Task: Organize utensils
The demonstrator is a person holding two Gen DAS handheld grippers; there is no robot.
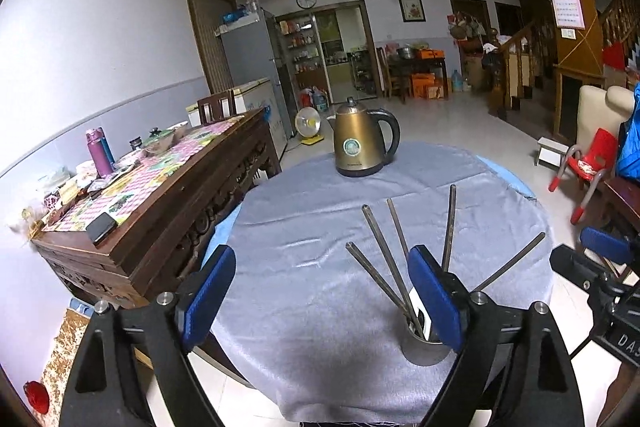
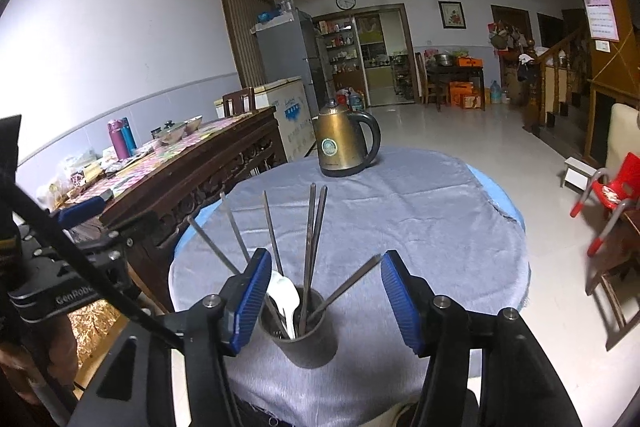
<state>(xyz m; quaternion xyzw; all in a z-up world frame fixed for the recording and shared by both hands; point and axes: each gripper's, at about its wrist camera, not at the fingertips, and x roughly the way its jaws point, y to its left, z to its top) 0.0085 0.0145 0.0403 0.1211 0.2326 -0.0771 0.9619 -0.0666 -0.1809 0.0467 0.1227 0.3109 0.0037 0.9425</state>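
A dark metal cup (image 2: 306,341) stands near the front of the round table's grey cloth (image 2: 400,219). It holds several metal chopsticks (image 2: 310,247) fanned outward and a white spoon (image 2: 284,293). My right gripper (image 2: 322,301) is open and empty, its blue pads either side of the cup's top. In the left wrist view the cup (image 1: 424,347) sits behind my right pad, with the chopsticks (image 1: 384,251) rising from it. My left gripper (image 1: 320,297) is open and empty, left of the cup.
A bronze electric kettle (image 2: 346,145) stands at the table's far side. A carved wooden sideboard (image 1: 160,203) with bottles and dishes stands to the left. A red child's chair (image 2: 612,195) is at the right. Tiled floor lies beyond.
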